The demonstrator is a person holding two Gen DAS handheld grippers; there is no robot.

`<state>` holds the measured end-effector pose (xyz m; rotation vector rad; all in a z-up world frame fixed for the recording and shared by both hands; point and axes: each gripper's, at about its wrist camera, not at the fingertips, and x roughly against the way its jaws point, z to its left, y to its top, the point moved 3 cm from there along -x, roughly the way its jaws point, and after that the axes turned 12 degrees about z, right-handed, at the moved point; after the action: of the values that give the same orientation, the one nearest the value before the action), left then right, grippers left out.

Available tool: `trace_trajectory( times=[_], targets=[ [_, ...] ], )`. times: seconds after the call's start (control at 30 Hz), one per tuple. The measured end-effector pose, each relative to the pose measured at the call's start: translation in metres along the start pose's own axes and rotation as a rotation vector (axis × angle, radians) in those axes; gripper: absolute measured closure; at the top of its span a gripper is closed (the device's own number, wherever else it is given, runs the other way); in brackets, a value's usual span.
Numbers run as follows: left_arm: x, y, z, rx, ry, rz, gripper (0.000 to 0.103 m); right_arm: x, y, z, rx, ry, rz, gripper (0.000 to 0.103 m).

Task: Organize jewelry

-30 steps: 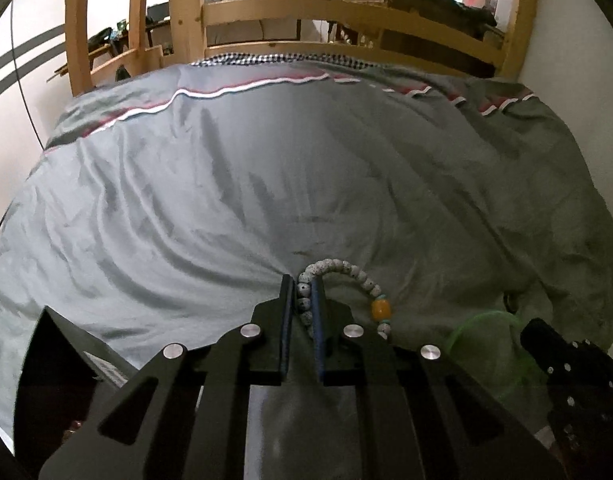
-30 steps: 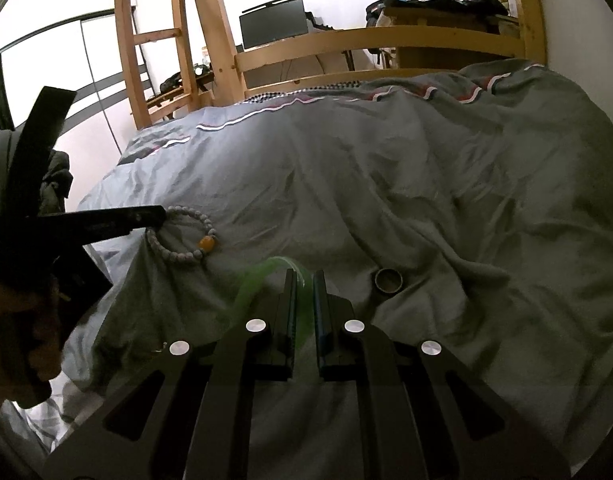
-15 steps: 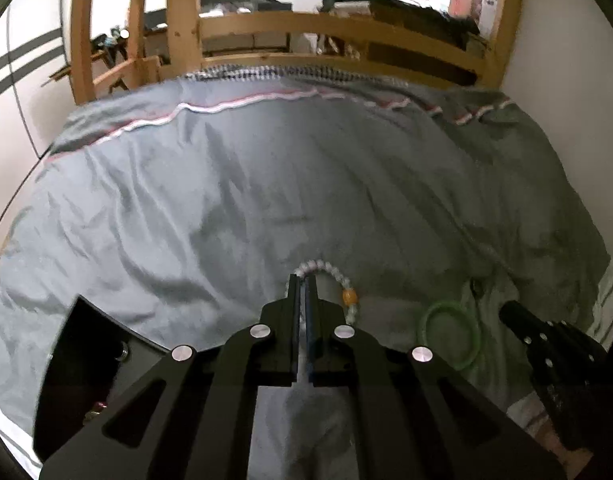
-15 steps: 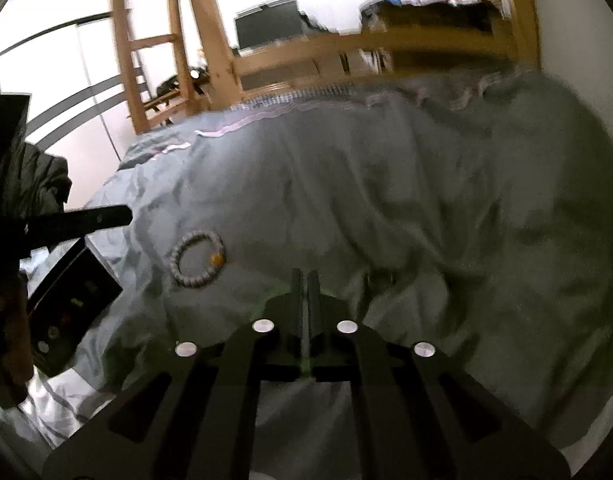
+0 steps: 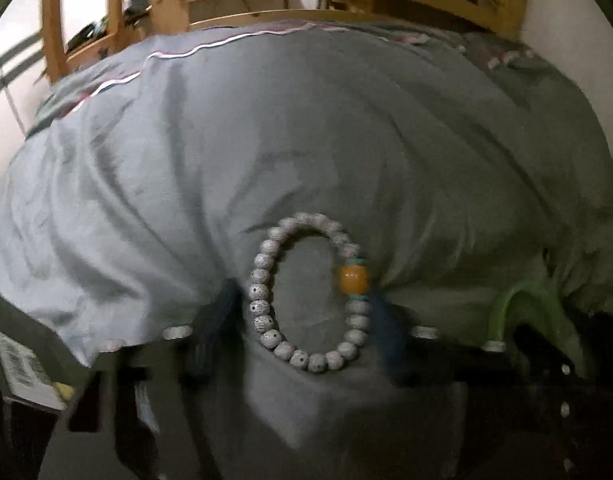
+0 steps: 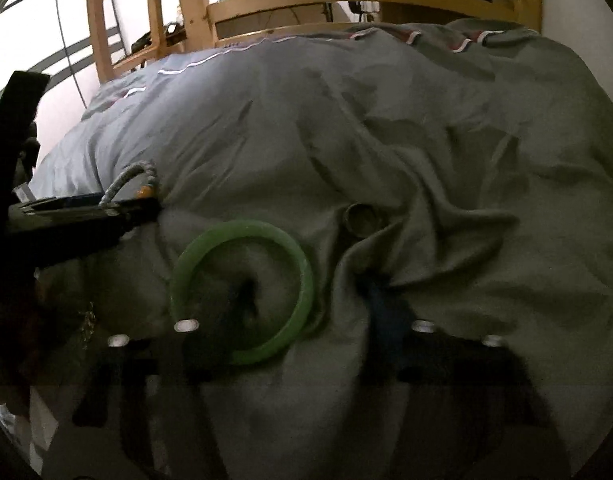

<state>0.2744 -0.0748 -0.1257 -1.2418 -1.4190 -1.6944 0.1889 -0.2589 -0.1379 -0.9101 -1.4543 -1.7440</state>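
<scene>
Both grippers are spread wide right now, holding nothing. The beaded bracelet [image 5: 310, 296] lies flat on the grey duvet [image 5: 306, 140], sitting between the left gripper [image 5: 306, 320] fingers, long axis pointing away from it. The green bangle [image 6: 242, 296] lies just off-centre left of the right gripper [image 6: 306, 320], small ring [image 6: 360, 218] beyond it.

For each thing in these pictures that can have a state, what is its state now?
Left gripper: open, fingers on either side of the bead bracelet.
Bead bracelet: flat on the duvet, not gripped.
Right gripper: open, straddling one side of the bangle.
Green bangle: flat on the duvet, not gripped.
Ring: lying in a fold, untouched.
Duvet: spread out, wrinkled.
</scene>
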Motion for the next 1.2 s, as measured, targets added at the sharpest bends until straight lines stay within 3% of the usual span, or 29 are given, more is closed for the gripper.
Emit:
trace_trajectory(
  times=[0.07, 0.13, 0.2, 0.43, 0.63, 0.83, 0.87, 1.03, 1.1, 1.17, 1.2],
  targets=[
    [0.008, 0.004, 0.012, 0.059, -0.031, -0.005, 0.086, 0.007, 0.001, -0.01, -0.039, 0.021, -0.018, 0.082],
    [0.013, 0.005, 0.021, 0.098, -0.069, 0.004, 0.092, 0.015, 0.003, -0.019, -0.078, 0.056, -0.033, 0.091],
    [0.021, 0.005, 0.022, 0.108, -0.077, -0.008, 0.096, 0.02, 0.004, -0.022, -0.091, 0.069, -0.044, 0.092],
    [0.053, 0.008, 0.007, 0.058, -0.111, -0.086, 0.096, 0.037, 0.005, -0.021, -0.103, 0.122, -0.112, 0.091],
    [0.065, 0.014, 0.005, 0.043, -0.133, -0.108, 0.096, 0.046, 0.009, -0.028, -0.146, 0.181, -0.143, 0.091],
    [0.082, 0.013, -0.002, 0.025, -0.135, -0.128, 0.096, 0.054, 0.011, -0.024, -0.141, 0.157, -0.167, 0.092],
    [0.083, 0.013, -0.002, 0.022, -0.136, -0.13, 0.096, 0.056, 0.012, -0.025, -0.14, 0.146, -0.179, 0.1],
    [0.087, 0.011, -0.004, 0.011, -0.133, -0.133, 0.096, 0.079, 0.017, -0.031, -0.134, 0.109, -0.26, 0.1],
    [0.087, 0.011, -0.005, 0.009, -0.133, -0.132, 0.096, 0.08, 0.018, -0.035, -0.14, 0.116, -0.256, 0.099],
    [0.086, 0.012, -0.005, 0.006, -0.13, -0.129, 0.096, 0.067, 0.02, -0.033, -0.123, 0.157, -0.176, 0.097],
    [0.085, 0.012, -0.005, 0.006, -0.13, -0.128, 0.096, 0.062, 0.02, -0.031, -0.121, 0.155, -0.153, 0.086]
  ],
)
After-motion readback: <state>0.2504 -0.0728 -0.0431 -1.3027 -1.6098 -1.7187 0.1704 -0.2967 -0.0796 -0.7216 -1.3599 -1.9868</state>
